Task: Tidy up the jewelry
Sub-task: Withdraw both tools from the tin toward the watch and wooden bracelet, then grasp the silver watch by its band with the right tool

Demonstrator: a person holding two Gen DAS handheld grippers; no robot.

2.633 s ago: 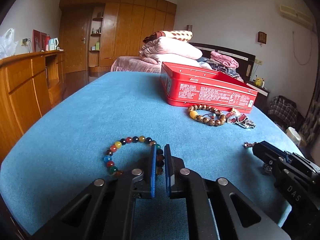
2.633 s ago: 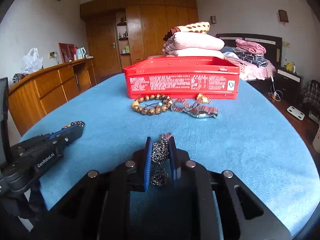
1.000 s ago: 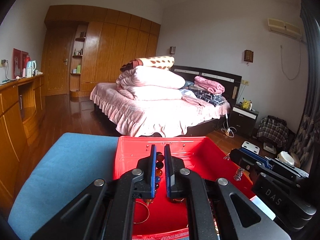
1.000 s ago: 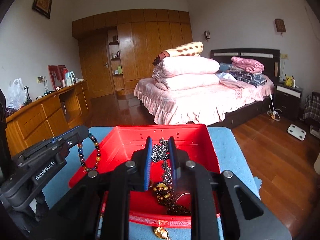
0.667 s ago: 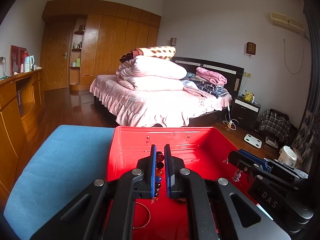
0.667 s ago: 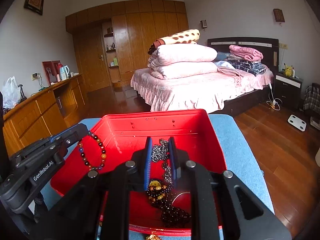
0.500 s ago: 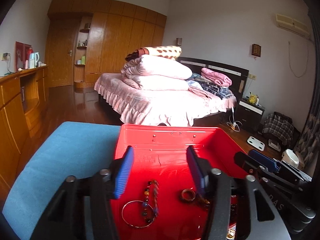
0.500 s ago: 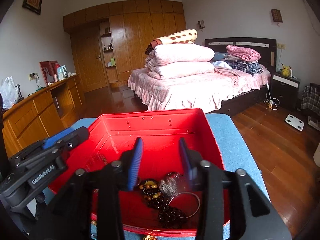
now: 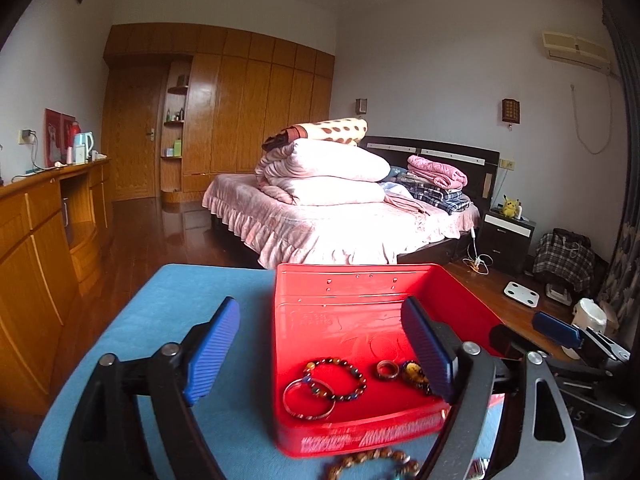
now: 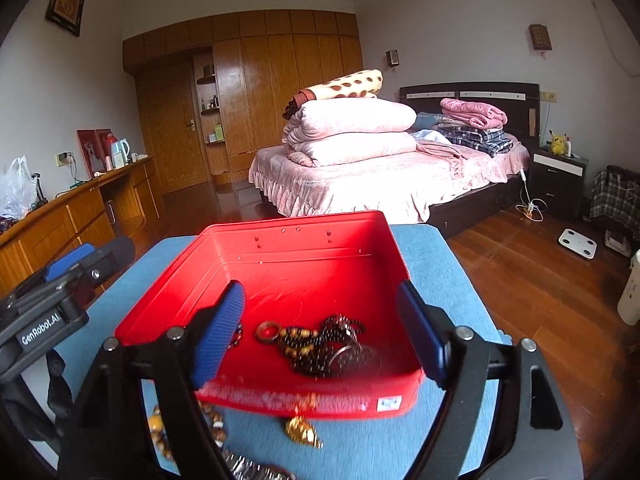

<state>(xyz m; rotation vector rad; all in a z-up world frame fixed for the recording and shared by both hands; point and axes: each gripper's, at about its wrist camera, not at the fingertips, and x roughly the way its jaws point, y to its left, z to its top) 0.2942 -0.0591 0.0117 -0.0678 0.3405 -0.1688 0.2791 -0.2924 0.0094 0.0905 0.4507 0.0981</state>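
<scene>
2 tongs hang wide apart and hold nothing: the left tongs (image 9: 320, 354) and the right tongs (image 10: 326, 330), both over a red tin (image 9: 340, 304). It sits on the blue surface (image 9: 176, 300) with a colored bead bracelet (image 9: 338, 378) inside. Beyond stand a pink bed (image 10: 380, 176), wooden wardrobe (image 10: 276, 80) and wood floor (image 10: 532, 264).

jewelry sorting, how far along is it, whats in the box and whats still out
Done: the multicolour bead bracelet, a bangle, a ring and a dark bead chain lie inside the red box. In hand: nothing; the left gripper and right gripper are both open and empty above it. Left: a brown bead bracelet, a gold pendant and a watch-like piece lie on the blue cloth in front of the box.
</scene>
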